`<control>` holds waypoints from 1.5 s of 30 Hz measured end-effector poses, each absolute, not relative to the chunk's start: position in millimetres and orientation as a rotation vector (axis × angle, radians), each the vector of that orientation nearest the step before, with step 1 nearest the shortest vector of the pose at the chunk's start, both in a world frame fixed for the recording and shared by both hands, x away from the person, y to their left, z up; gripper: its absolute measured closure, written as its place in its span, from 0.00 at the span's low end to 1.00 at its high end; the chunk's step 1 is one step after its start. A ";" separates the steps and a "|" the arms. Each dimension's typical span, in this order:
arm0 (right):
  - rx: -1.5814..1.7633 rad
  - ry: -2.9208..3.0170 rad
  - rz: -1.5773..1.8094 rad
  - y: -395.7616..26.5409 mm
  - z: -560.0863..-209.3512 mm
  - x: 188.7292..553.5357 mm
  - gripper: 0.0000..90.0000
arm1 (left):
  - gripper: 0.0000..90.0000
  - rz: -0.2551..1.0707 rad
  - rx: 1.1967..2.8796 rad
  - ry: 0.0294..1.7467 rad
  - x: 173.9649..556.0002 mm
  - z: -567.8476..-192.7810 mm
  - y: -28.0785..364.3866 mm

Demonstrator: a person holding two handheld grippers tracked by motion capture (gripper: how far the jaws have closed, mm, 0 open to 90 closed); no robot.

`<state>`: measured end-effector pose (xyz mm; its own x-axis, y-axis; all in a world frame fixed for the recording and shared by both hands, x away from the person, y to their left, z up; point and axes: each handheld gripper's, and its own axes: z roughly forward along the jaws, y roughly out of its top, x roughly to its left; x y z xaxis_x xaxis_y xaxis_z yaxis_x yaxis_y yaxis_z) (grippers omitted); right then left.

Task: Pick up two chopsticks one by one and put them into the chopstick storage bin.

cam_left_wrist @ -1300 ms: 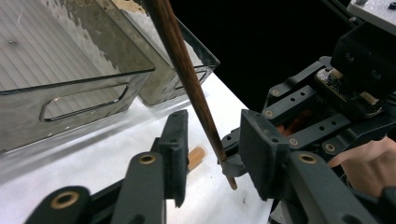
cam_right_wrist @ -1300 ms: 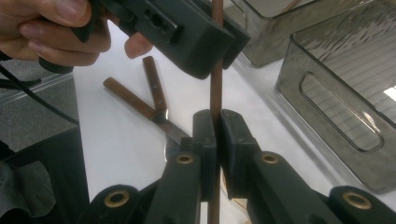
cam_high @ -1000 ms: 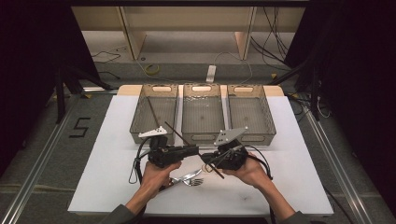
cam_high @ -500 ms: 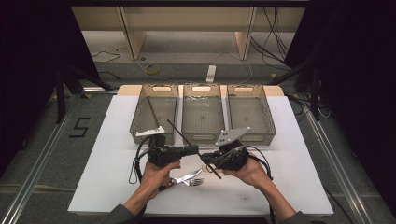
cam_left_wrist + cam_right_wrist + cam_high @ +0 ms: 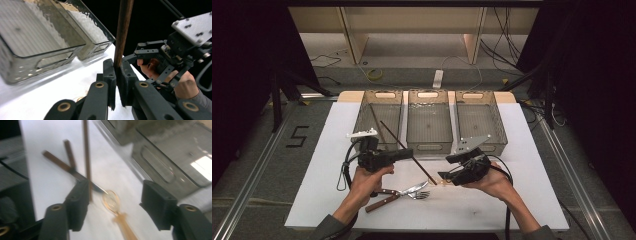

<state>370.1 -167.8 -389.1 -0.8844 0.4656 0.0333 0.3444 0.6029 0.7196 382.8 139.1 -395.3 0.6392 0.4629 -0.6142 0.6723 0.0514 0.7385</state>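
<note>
Holding one dark wooden chopstick (image 5: 123, 32), my left gripper (image 5: 409, 153) has its jaws pressed together on the stick. In the left gripper view the stick rises from between the two pads (image 5: 110, 75). In the high view it runs slantwise from over the left bin (image 5: 379, 117) down to the white table (image 5: 322, 165), passing through the left jaws, its lower tip just beside my right gripper (image 5: 443, 176).

Right gripper: jaws spread, just opened, nothing between the pads; the chopstick's end lies against the inner side of one jaw in the right gripper view.

Also on the table, near me: a fork (image 5: 414, 192), wooden-handled cutlery (image 5: 382, 197) and a pale spoon (image 5: 117, 210).

Three clear bins stand in a row behind.
</note>
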 end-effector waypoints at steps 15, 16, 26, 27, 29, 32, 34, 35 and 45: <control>0.775 2.638 1.061 -187.5 -403.5 368.9 0.30 | 0.94 -0.123 1.598 1.032 403.5 -362.6 183.2; 0.785 2.635 1.062 -189.7 -404.3 368.8 0.30 | 0.94 -0.116 1.594 1.041 406.3 -360.4 185.9; 0.817 2.642 1.042 -199.8 -412.3 365.1 0.28 | 0.94 -0.035 1.632 1.099 430.3 -328.5 211.8; 0.818 2.643 1.042 -200.1 -412.5 364.9 0.28 | 0.94 -0.029 1.632 1.106 433.0 -326.2 214.3; 0.817 2.649 1.040 -200.5 -412.7 364.4 0.28 | 0.94 -0.006 1.639 1.124 439.0 -322.2 218.6; 0.813 2.651 1.042 -200.5 -413.3 363.7 0.28 | 0.94 0.006 1.641 1.155 449.4 -318.7 223.8; 0.810 2.654 1.033 -200.5 -413.9 363.5 0.26 | 0.94 0.013 1.642 1.177 456.1 -318.4 226.1; 0.809 2.654 1.030 -200.7 -414.1 363.7 0.26 | 0.94 0.017 1.645 1.187 459.3 -318.8 226.7; 0.812 2.640 1.050 -202.7 -414.5 362.3 0.24 | 0.94 0.093 1.696 1.281 487.0 -325.7 219.7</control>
<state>362.3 -202.7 -414.5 -0.8328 0.5528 0.0282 0.4211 0.5998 0.6804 487.0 219.7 -325.7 0.4429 0.7710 -0.4577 0.6966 0.0255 0.7170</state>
